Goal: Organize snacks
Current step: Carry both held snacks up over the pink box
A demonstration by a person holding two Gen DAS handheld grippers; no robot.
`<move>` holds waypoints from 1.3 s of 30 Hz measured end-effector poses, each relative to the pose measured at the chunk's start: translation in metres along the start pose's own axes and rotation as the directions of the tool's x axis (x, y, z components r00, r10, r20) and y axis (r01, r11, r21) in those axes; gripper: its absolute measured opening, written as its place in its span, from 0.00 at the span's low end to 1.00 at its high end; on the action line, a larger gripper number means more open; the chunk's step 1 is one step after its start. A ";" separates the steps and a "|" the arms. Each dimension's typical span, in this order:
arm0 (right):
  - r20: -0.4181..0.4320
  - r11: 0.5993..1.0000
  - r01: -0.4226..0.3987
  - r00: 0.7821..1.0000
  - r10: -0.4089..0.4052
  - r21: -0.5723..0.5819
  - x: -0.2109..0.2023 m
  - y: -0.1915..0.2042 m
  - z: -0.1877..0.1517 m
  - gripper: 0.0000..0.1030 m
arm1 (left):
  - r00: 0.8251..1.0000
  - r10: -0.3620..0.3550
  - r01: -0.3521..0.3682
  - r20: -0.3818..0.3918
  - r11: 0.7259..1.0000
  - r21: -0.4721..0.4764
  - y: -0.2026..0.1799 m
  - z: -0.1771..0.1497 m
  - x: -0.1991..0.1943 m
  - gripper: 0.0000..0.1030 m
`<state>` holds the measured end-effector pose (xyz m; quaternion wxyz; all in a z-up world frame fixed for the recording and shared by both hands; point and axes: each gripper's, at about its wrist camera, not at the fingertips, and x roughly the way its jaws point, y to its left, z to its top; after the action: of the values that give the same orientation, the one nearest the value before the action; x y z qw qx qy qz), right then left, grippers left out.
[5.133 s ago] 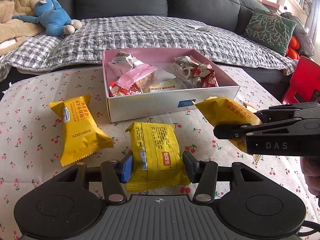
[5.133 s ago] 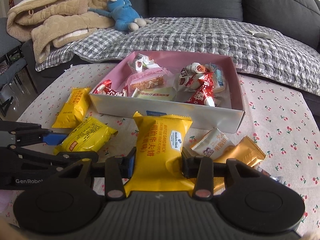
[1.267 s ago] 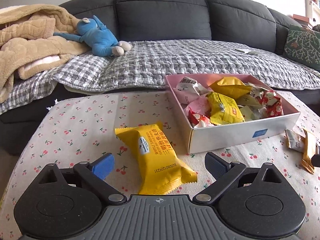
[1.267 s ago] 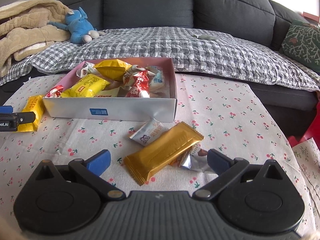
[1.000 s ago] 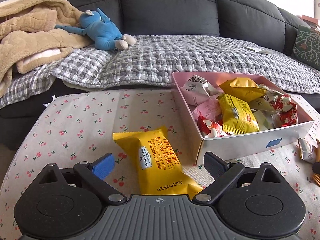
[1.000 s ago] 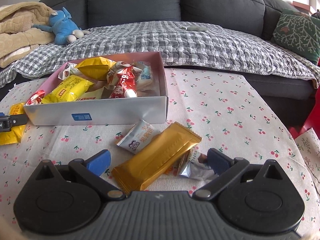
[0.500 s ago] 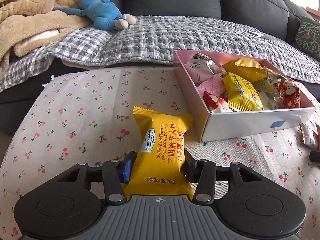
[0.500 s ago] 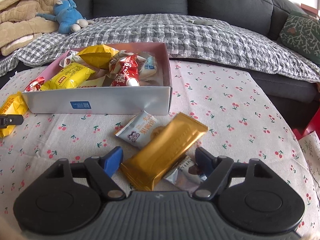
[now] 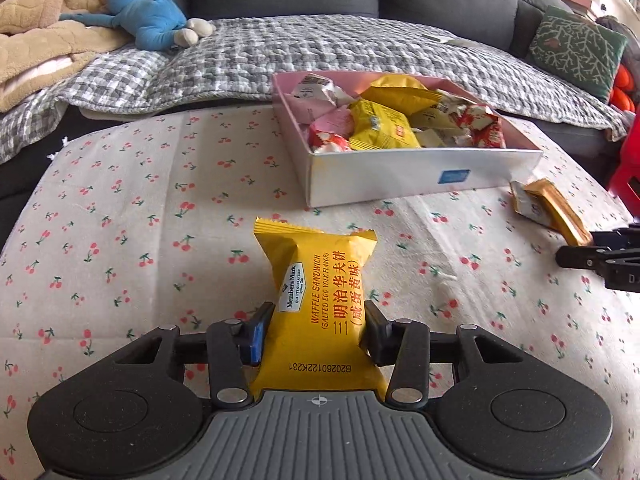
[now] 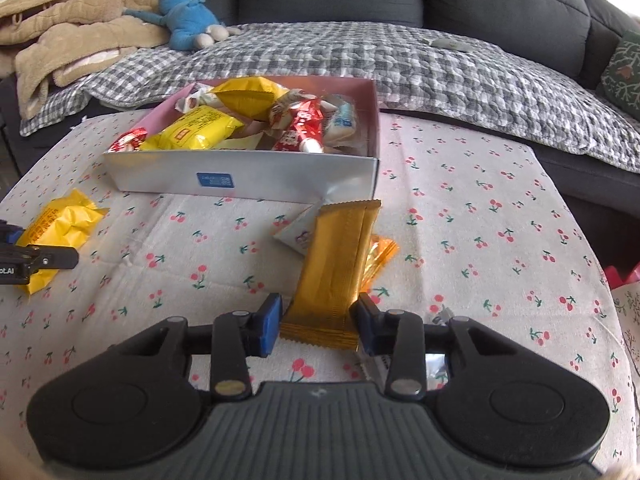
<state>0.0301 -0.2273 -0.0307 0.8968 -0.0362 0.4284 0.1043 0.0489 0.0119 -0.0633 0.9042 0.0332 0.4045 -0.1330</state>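
My left gripper has its jaws closing, pads pressed on the sides of a yellow waffle sandwich packet on the cherry-print tablecloth. In the right wrist view a long gold bar lies lengthwise between the fingers of my right gripper. Its jaws are closing and the pads meet the bar's near end. The pink box with white outer walls holds several snacks and stands beyond both grippers. From the left wrist view the box is ahead to the right, and the right gripper shows at the right edge.
A small white packet, an orange wrapper and a silver wrapper lie around the gold bar. Behind the table stands a dark sofa with a checked blanket, a blue plush toy and a green cushion.
Both grippers went from wide open to closed on their packets. The left moved up over the yellow packet. The gold bar turned from diagonal to in line with the right fingers.
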 end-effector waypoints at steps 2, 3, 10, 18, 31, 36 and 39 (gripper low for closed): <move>-0.009 0.998 -0.038 0.999 0.038 -0.045 -0.002 0.007 -0.002 0.35 | 0.999 -0.038 0.038 -0.001 0.999 0.039 -0.009 -0.004 -0.002 0.42; -0.014 0.996 -0.054 0.998 0.053 -0.072 -0.003 0.011 -0.003 0.35 | 0.999 -0.054 0.054 -0.001 0.997 0.059 -0.013 -0.006 -0.003 0.42; -0.025 0.987 -0.099 0.995 0.097 -0.128 -0.006 0.019 -0.005 0.36 | 0.990 -0.142 0.139 0.001 0.974 0.180 -0.036 -0.014 -0.007 0.43; -0.012 0.992 -0.090 0.996 0.090 -0.086 -0.003 0.018 -0.005 0.52 | 0.987 -0.160 0.156 0.028 0.981 0.118 -0.035 -0.013 -0.004 0.62; 0.018 0.992 -0.080 0.996 0.082 -0.097 0.004 0.024 0.001 0.29 | 0.992 -0.116 0.109 0.048 0.985 0.132 -0.048 -0.014 -0.009 0.40; 0.010 0.992 -0.078 0.997 0.080 -0.100 0.002 0.026 0.003 0.28 | 0.994 -0.098 0.092 0.048 0.988 0.121 -0.048 -0.012 -0.011 0.38; 0.018 0.992 -0.082 0.996 0.084 -0.094 -0.002 0.025 0.005 0.27 | 0.994 -0.097 0.091 0.042 0.989 0.112 -0.047 -0.010 -0.012 0.38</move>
<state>0.0274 -0.2024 -0.0258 0.8938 -0.0588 0.4142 0.1618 0.0216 -0.0290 -0.0593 0.9031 0.0607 0.3760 -0.1983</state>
